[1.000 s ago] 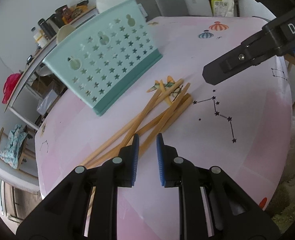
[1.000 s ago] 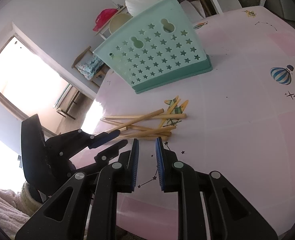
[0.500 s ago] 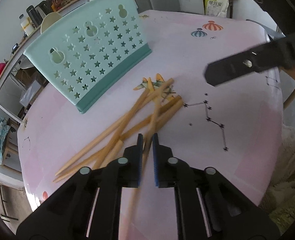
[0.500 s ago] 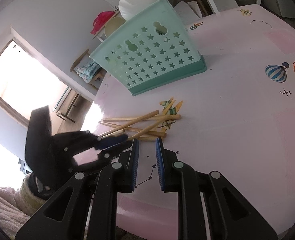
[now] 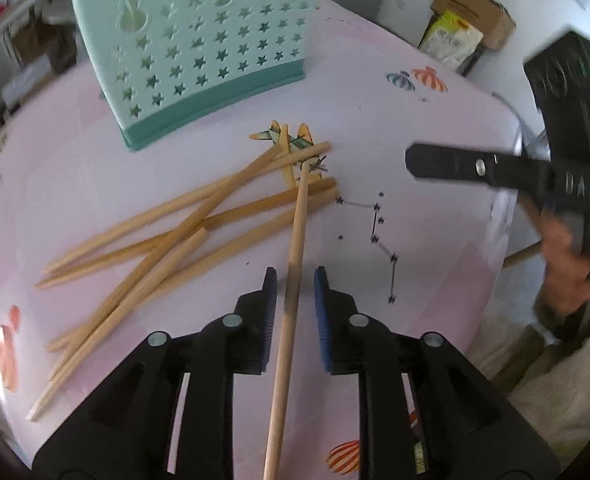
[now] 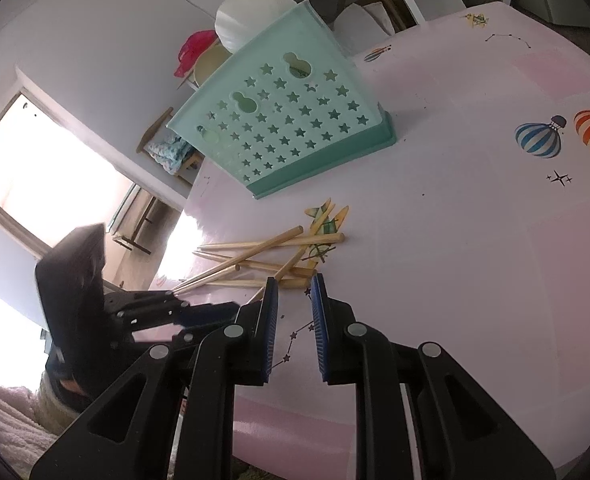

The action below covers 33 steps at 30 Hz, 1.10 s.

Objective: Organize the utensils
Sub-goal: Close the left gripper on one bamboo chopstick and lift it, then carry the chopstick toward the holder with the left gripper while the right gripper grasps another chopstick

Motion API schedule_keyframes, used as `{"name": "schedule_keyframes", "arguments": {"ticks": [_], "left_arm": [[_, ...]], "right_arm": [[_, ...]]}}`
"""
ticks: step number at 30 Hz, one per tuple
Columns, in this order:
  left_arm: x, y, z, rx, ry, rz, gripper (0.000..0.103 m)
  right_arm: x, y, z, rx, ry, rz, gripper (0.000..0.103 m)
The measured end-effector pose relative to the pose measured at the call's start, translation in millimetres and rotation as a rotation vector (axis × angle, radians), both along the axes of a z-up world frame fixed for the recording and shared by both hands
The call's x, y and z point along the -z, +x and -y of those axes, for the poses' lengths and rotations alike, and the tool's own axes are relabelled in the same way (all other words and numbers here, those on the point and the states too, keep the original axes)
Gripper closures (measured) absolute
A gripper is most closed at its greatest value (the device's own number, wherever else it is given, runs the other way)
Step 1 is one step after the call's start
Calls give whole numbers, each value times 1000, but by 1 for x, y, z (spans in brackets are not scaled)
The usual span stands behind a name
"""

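1. The chopsticks (image 5: pixel 199 220) lie in a loose, crossed heap on the pink counter (image 5: pixel 415 140), just in front of the upright teal basket (image 5: pixel 199 40). The basket appears empty from here, though its inside is hidden.

2. One chopstick (image 5: pixel 295 248) runs lengthwise between the fingers (image 5: pixel 269 312) of the left gripper (image 5: pixel 292 280). The blue pads stand a little apart with a visible gap on each side of the stick, so they bracket it rather than clamp it. Whether it rests on the gripper body lower down, I cannot tell.

3. The right gripper (image 6: pixel 293 280) hovers near the heap's near end, its fingers parted and holding nothing.

4. These sticks look like bare wood: light, rigid and round, so likely to roll or pivot under a loose pinch. Being thin and smooth, one may slip out through ribbed pads unless squeezed squarely across its width.

5. The best hold is probably near the thicker, blunt end or mid-length, where the diameter gives the pads more to bite. The tapered tip offers little.

6. Because the sticks overlap, lifting one may drag or scatter its neighbours; picking the topmost first seems safest.
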<state>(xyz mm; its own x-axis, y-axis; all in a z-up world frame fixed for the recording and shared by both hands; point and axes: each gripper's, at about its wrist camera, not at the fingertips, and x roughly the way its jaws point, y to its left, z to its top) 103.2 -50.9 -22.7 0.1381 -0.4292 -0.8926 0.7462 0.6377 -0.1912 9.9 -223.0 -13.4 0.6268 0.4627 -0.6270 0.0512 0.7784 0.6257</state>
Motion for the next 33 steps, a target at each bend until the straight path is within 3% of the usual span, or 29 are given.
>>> {"name": "schedule_keyframes", "arguments": {"ticks": [5,8,13,17,21,25,33], "left_arm": [[4,8,4,-18,-11,-16,86],[5,8,6,-35,-5,2,97],[3,12,1,-72,-31,4,98],[-12,13,-26,-140,-104,4,98],[-33,18,-68,-272,-213,27,98],[-49,27,-112,-426,-274,82,98],[-56,42,-187,-712,-343,121,98]], "right_arm": [[1,1,-1,-4,3,-1,85],[1,1,-1,-5,4,2,85],[-1,1,1,-2,23,8,85],[-4,6,3,-8,60,10,85],[-12,17,-9,-56,27,19,85],[-24,38,-39,-193,-46,30,85],[-46,73,-135,-650,-375,124,85]]}}
